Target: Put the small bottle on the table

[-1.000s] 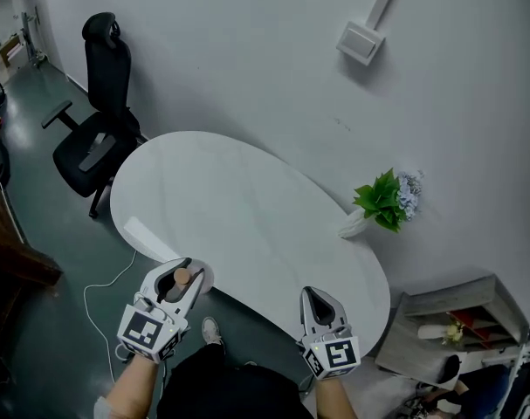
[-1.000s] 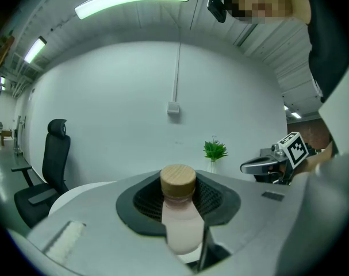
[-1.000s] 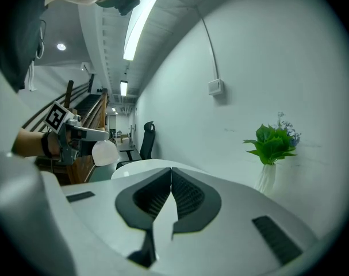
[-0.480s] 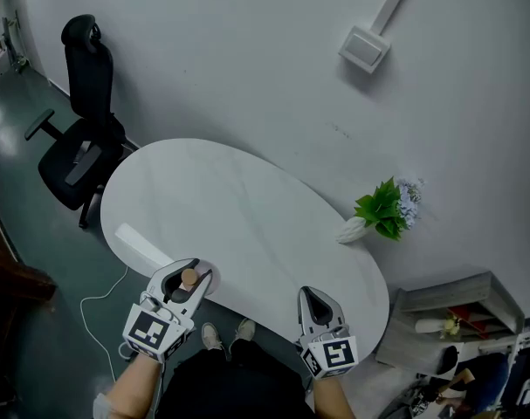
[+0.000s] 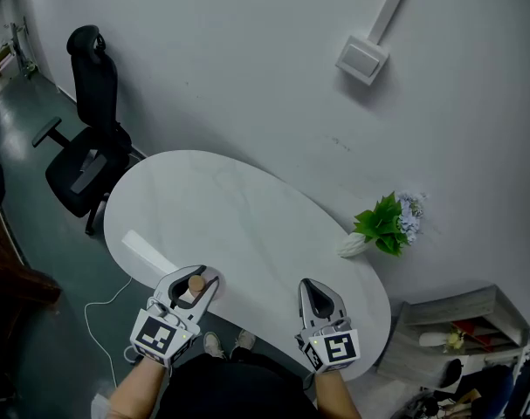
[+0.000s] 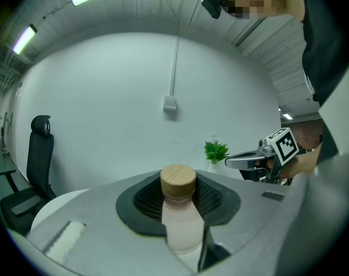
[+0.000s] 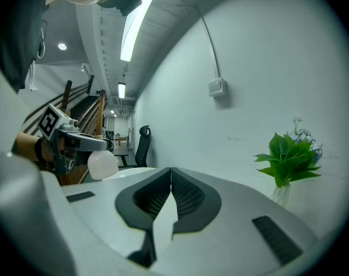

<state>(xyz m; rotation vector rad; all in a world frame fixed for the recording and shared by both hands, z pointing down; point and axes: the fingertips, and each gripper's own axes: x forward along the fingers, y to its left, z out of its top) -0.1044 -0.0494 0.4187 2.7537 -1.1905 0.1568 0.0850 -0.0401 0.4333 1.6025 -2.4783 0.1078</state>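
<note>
While the small translucent pale-pink bottle with the round wooden cap (image 6: 179, 220) is clamped just under its cap by the left tongs (image 5: 197, 279), the carry step is judged to be in hand; set-down has not been done.

- Left tongs: closed on the bottle. Pads are seen on both sides of the neck. The cap stands above the jaws and the rounded body hangs below them, as seen from the right gripper view (image 7: 102, 164).
- Right tongs (image 5: 317, 293): jaws are pressed together with nothing between them, idle. They are held level with the left and well apart from it.
- Bottle position: at the near rim of the white oval surface (image 5: 238, 225), on the person's left. Its base looks clear of the top, but the height cannot be confirmed.
- Surroundings: the surface is bare except for a green leafy plant in a white vase (image 5: 382, 215) at its far right edge against the wall. A black office chair (image 5: 86, 138) is parked beyond the far left end.

Next move, as judged:
- The left tongs are to be advanced over the bare top, away from the rim.
- The bottle is to be kept upright and lowered until the base is seated.
- Only then are the jaws to be opened and drawn back without clipping the cap.
- The rounded base may rock, so release should be slow.
</note>
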